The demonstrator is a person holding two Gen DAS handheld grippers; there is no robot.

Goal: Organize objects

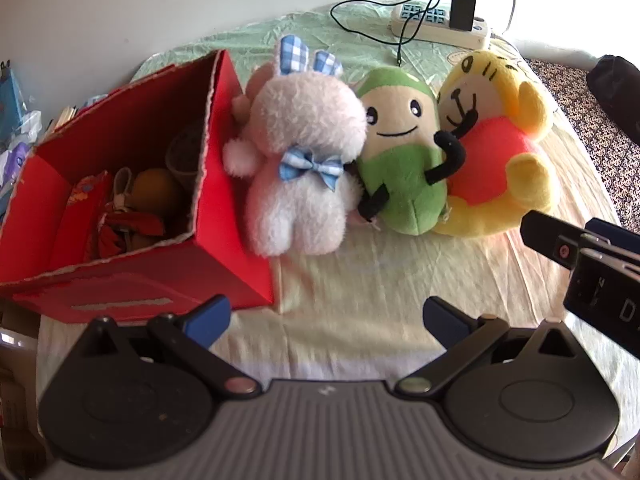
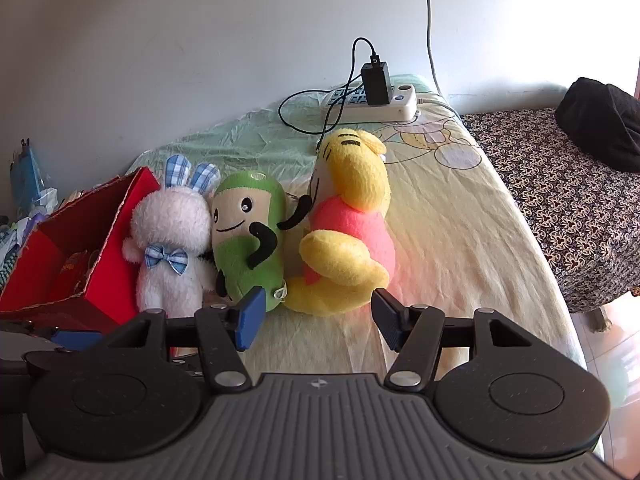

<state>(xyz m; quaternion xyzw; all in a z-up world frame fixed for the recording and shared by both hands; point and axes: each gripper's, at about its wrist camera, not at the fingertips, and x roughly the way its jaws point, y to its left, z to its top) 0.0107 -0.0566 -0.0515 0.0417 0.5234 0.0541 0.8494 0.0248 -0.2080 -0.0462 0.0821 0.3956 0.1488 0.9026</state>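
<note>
Box (image 1: pixel 224 216) leftmost, then rabbit (image 1: pixel 298 172), pea-pod toy (image 1: pixel 400 160), bear (image 1: pixel 496 148); power strip (image 1: pixel 440 24) behind.

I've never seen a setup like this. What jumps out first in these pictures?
Three soft toys stand in a row on the bed: a white rabbit with a blue checked bow, a green smiling figure and a yellow bear in a red top. The rabbit leans against an open red box holding small items. Both grippers, left and right, are open and empty.

Red box (image 1: pixel 224 184): left of the fingers, contents shadowed, unidentifiable. Yellow bear (image 2: pixel 348 240): face turned away, hidden by green plush (image 2: pixel 248 240).
</note>
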